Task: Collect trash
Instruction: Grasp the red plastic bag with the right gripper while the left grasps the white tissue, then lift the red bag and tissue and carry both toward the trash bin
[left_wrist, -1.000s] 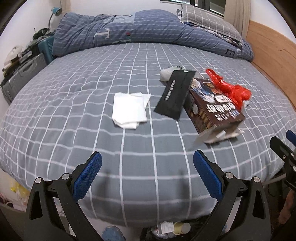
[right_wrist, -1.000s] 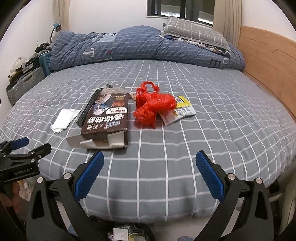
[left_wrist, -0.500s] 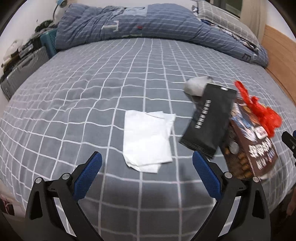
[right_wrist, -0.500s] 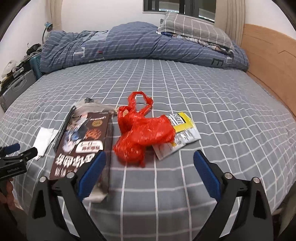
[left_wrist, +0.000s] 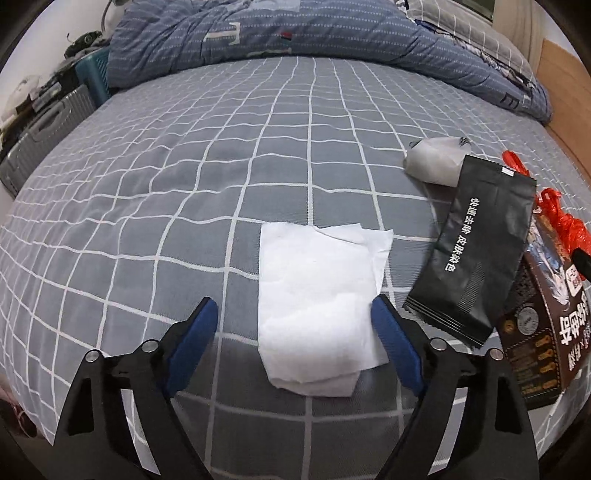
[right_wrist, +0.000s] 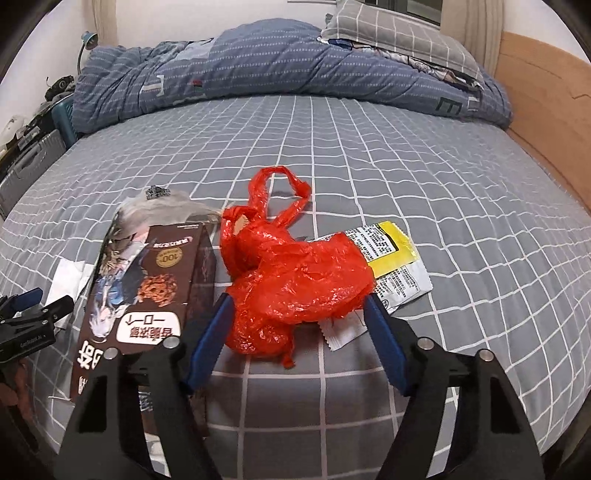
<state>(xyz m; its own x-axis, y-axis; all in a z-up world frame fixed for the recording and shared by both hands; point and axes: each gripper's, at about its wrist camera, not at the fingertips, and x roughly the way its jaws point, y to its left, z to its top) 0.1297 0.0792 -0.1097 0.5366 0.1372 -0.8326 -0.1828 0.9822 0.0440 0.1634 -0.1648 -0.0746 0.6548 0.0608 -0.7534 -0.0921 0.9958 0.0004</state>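
Both grippers tilt down over the grey checked bed (left_wrist: 258, 155). The left gripper (left_wrist: 293, 314) straddles one white tissue (left_wrist: 314, 295), jaws closing, blue pads not yet on it. Next lie one black sachet (left_wrist: 476, 254) with white Chinese print and one brown snack box (right_wrist: 147, 291) marked "100". The right gripper (right_wrist: 297, 317) is closing around one red plastic bag (right_wrist: 295, 284), pads at its edges; one yellow-and-white wrapper (right_wrist: 395, 258) lies beneath.

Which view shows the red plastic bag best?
The right wrist view: the red bag lies whole and central, between the closing fingers of the right gripper, handles visible. The left wrist view catches only a strip of it at the right edge, behind the black packet and brown box.
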